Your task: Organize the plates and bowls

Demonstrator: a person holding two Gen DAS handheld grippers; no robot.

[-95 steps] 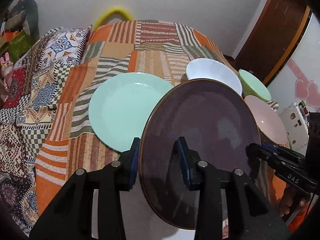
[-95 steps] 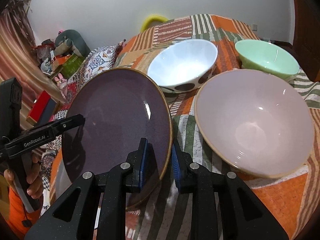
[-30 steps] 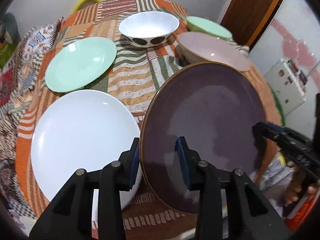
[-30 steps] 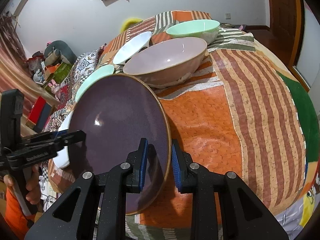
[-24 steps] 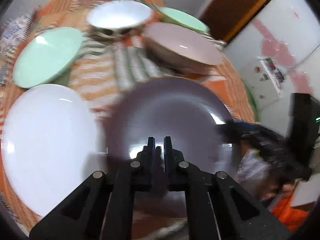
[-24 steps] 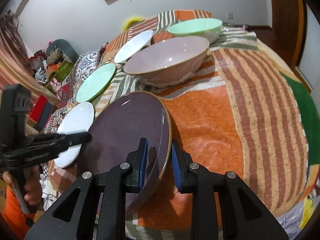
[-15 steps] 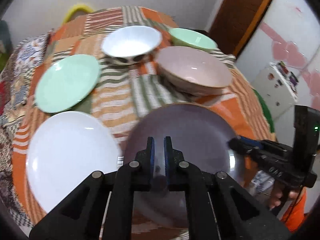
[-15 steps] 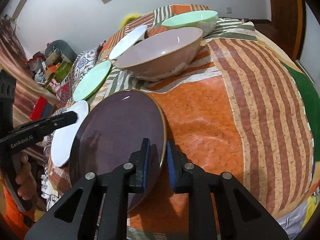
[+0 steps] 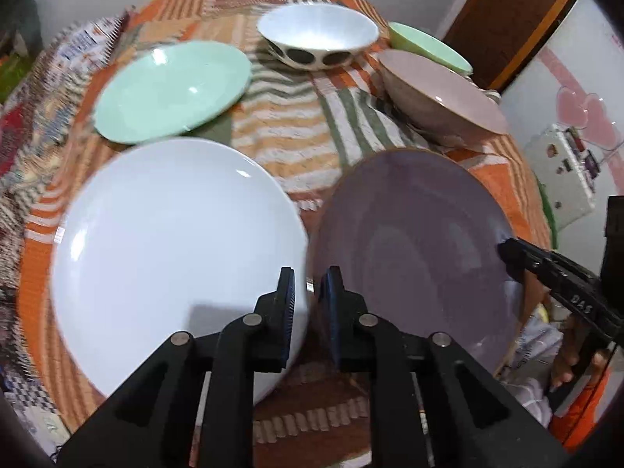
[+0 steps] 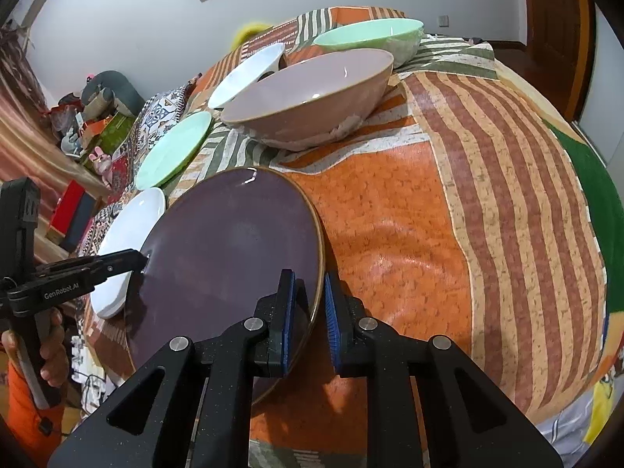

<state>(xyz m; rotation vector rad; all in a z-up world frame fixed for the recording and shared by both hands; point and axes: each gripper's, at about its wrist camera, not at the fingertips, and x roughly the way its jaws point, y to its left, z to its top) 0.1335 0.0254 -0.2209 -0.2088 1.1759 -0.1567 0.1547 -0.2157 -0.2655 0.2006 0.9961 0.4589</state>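
Observation:
A purple plate (image 9: 413,249) (image 10: 230,249) lies on the patchwork cloth at the near edge, beside a white plate (image 9: 171,249) (image 10: 128,226). My left gripper (image 9: 309,304) has its jaws slightly apart around the purple plate's left rim. My right gripper (image 10: 309,312) has its jaws slightly apart around the plate's right rim. Farther back are a mint plate (image 9: 171,89) (image 10: 175,148), a white spotted bowl (image 9: 318,41) (image 10: 249,70), a pink bowl (image 9: 440,97) (image 10: 312,97) and a mint bowl (image 9: 427,46) (image 10: 370,39).
The cloth (image 10: 468,195) slopes down at the right and near sides. A wooden door (image 9: 507,19) and white appliance (image 9: 565,163) stand to the right. Clutter and toys (image 10: 89,117) lie off to the left.
The purple plate came down from a tilted hold to rest on the cloth beside the white plate. Both grippers' jaws have opened a little around its rim.

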